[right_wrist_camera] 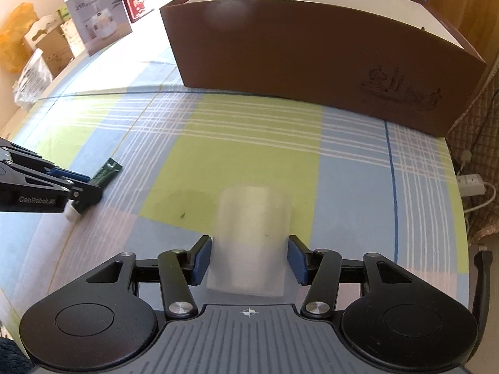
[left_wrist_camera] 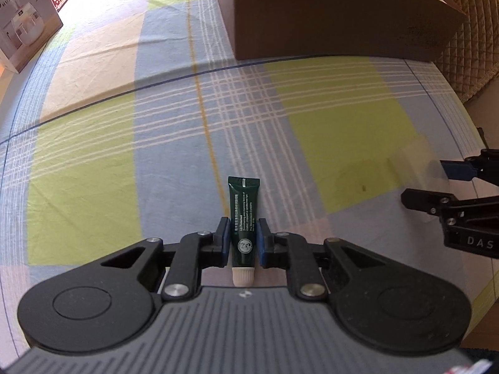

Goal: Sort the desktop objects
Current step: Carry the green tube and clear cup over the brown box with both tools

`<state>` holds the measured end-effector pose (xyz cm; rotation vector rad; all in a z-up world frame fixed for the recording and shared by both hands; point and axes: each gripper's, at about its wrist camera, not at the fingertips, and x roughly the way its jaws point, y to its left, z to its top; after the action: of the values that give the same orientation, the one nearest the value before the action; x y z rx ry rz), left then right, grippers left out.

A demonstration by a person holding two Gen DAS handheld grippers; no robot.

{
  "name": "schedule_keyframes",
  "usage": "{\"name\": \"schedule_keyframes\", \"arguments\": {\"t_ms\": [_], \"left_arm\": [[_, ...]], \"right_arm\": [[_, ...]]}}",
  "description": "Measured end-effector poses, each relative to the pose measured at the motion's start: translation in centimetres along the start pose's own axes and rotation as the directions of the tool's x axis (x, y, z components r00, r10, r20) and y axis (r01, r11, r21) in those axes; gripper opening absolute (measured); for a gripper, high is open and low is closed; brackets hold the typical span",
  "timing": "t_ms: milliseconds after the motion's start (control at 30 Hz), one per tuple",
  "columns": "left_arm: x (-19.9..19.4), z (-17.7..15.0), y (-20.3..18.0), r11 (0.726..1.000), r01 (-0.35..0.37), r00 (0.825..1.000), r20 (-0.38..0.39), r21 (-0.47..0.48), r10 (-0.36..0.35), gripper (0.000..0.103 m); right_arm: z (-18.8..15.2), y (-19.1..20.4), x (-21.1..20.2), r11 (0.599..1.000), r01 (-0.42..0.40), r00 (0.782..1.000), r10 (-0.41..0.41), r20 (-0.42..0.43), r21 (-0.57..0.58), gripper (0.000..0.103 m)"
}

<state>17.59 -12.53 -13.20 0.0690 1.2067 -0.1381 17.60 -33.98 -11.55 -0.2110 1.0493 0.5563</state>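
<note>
Cloth (left_wrist_camera: 93, 143): green, blue, cream plaid. Tube (left_wrist_camera: 243, 215): dark green, white cap. Box (right_wrist_camera: 312, 71): brown. Cup (right_wrist_camera: 252, 237): translucent white.

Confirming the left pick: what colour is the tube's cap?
Off-white cap on the dark green tube, clearest in the left wrist view.

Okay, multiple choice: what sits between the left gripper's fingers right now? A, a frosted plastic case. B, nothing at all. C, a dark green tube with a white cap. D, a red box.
C: the left gripper has its blue pads on either side of the dark green tube, with the tube's white cap pointing back toward the camera.
</note>
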Motion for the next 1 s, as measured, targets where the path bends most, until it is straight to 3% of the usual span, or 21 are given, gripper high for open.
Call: {"name": "schedule_keyframes", "arguments": {"t_ms": [233,533,1000], "left_arm": [[-0.8,0.4,-2.5,1.000,0.014,1.000,0.016,-0.025,-0.014,0.013],[-4.1,2.9,-5.2,0.999,0.044,0.992,0.124,-0.028,-0.040,0.013],[-8.0,12.7,-6.8,0.993,0.115,0.952,0.285,0.014,-0.114,0.013]], "right_arm": [[-0.1,-2.2,-1.3,0.999,-0.045,0.999,0.045,0.015,0.014,0.049],[1.4,-5.1,-3.5,0.994,-0.094,0.994,0.091,0.063,0.055,0.049],[10.0,-9.0,-7.1,0.989,-0.146,0.955,0.133,0.264,0.032,0.049]]}}
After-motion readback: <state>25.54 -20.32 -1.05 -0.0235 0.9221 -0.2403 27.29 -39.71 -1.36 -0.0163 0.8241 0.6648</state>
